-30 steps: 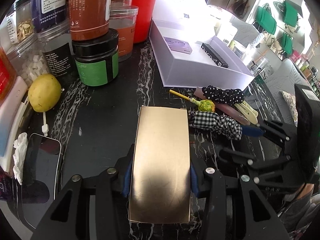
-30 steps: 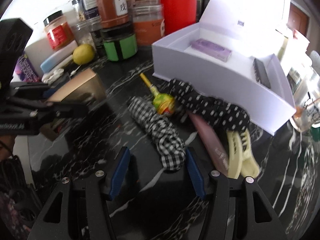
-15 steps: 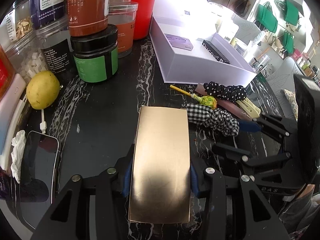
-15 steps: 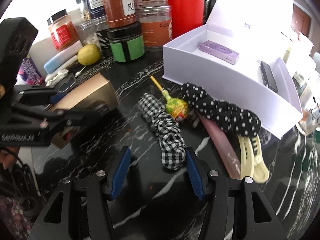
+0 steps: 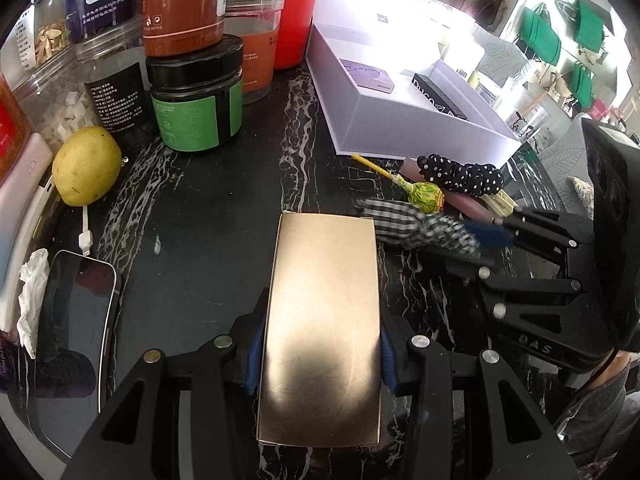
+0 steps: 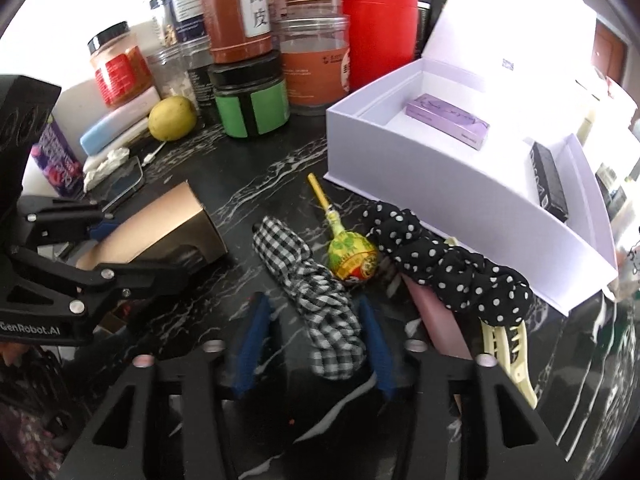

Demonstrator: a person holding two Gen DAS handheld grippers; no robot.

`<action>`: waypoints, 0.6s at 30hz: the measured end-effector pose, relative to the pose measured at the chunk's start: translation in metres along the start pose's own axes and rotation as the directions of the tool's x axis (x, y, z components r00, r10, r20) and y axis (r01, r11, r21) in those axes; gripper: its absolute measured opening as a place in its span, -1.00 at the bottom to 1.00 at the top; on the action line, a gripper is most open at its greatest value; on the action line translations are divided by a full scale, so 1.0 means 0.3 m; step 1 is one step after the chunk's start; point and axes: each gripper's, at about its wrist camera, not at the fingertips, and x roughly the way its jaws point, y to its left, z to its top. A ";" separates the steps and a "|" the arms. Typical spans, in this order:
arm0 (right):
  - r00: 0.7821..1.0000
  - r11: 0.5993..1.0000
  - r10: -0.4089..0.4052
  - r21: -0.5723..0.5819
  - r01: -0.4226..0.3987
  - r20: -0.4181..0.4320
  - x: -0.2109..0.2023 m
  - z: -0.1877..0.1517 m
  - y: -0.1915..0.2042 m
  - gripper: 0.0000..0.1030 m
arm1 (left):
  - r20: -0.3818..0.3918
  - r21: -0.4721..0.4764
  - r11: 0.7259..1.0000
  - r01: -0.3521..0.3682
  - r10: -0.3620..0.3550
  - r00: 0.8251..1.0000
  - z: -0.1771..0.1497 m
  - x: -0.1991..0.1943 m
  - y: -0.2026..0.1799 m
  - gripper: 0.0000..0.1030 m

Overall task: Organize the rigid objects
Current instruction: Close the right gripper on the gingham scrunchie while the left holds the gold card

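My left gripper [image 5: 318, 360] was clamped on the gold box [image 5: 322, 320], blue pads pressed to its two long sides, the box lying flat and running straight out ahead of me along the fingers. So that hand was full, and I judged it out of the running for anything else

My right gripper [image 6: 310, 344] stood wide apart, and between its blue pads sat the near end of the checked scrunchie [image 6: 316, 300]. That was the relation the coming move turned on, as I read it: the scrunchie's long axis ran away from me and a little to the left, nearly in line with my fingers, so the jaws straddled it across its narrow width. Whether the pads touched the cloth yet I could not tell; the right pad looked just beside it, the left one stood off with bare marble between

Just ahead and to the right of the scrunchie lay the lollipop [image 6: 352, 258], its stick pointing away, touching or nearly touching the cloth. Beyond that, further right, the dotted scrunchie [image 6: 448, 264] draped over the pink case [image 6: 440, 320], with the cream hair clip [image 6: 504, 344] alongside. The white box [image 6: 440, 168] sat open farther ahead on the right, the purple carton [image 6: 448, 120] inside it

The right hand was plainly the nearer one, and my worry was dragging the lollipop along with the cloth
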 end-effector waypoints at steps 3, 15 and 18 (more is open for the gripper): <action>1.000 1.000 -0.006 -0.018 0.006 0.010 -0.003 -0.010 0.019 -0.58 | 0.002 0.002 1.000 0.001 -0.001 1.000 0.000 -0.004 -0.001 -0.13; 0.998 0.999 -0.010 0.054 0.006 0.067 -0.082 -0.061 0.024 -0.60 | 0.018 0.017 1.000 -0.001 0.000 1.000 -0.009 -0.033 -0.017 -0.13; 0.997 0.997 -0.026 0.079 0.019 0.078 -0.113 -0.083 0.017 -0.60 | 0.024 0.031 1.000 0.002 -0.003 1.000 -0.009 -0.044 -0.032 -0.13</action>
